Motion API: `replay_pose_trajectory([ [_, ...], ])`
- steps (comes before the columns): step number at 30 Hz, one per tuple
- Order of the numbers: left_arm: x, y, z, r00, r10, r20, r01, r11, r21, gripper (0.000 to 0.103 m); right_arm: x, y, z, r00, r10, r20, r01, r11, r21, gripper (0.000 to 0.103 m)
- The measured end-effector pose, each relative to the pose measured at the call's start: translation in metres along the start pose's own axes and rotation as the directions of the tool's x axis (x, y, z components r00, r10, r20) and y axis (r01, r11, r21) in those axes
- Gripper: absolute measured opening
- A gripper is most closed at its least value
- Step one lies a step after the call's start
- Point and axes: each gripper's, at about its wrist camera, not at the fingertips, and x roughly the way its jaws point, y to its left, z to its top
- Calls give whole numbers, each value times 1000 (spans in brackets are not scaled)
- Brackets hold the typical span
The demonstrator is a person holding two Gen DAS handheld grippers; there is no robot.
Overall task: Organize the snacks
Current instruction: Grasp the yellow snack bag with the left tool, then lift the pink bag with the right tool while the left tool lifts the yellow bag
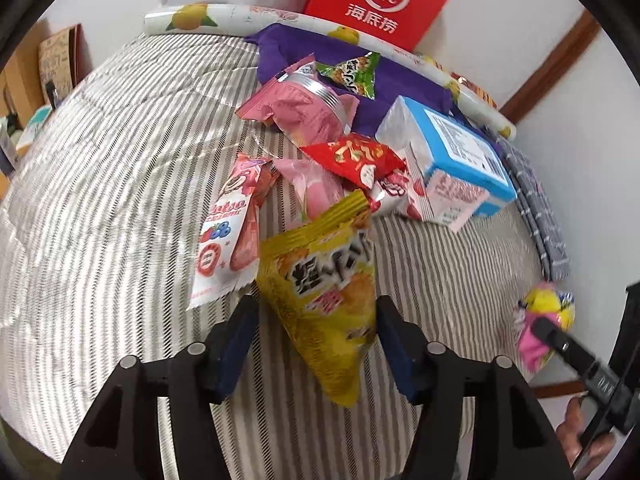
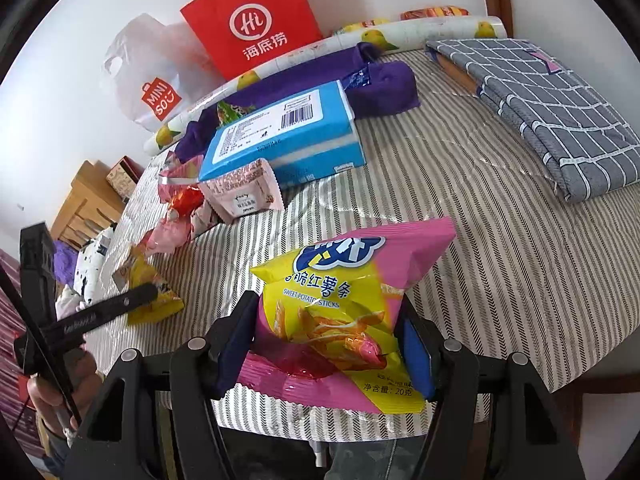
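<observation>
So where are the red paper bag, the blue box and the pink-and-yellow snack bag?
red paper bag (image 2: 256,28): right wrist view, its front face.
blue box (image 2: 280,132): right wrist view, its top label.
pink-and-yellow snack bag (image 2: 340,304): right wrist view, its yellow front.

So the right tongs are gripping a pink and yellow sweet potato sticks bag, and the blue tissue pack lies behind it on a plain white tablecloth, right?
Not quite. The cloth is grey and white striped, not plain white, as the right wrist view shows. The rest holds: the right tongs grip the pink and yellow sweet potato sticks bag, and the blue tissue pack lies behind it.
</observation>
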Motion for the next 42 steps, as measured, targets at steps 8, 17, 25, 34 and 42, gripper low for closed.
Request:
replay_pose_trajectory([
  [8,11,-13,9,996,77,41,-79,995,59,59,17,-4,-1,999,-11,-30,11,1000,-17,66],
  [17,8,-1,16,999,28,22,-29,999,21,45,25,-5,9,999,-14,-47,13,1000,-19,66],
  [25,-11,-11,20,999,-13,31,11,998,62,44,13,-1,23,999,-35,-17,35,999,-32,66],
  [34,-36,-32,37,996,-45,82,35,991,126,44,-15,20,41,997,-48,63,54,995,-87,66],
  [42,-44,-53,54,990,-90,105,73,986,153,44,-30,37,60,991,-64,121,82,986,-148,66],
])
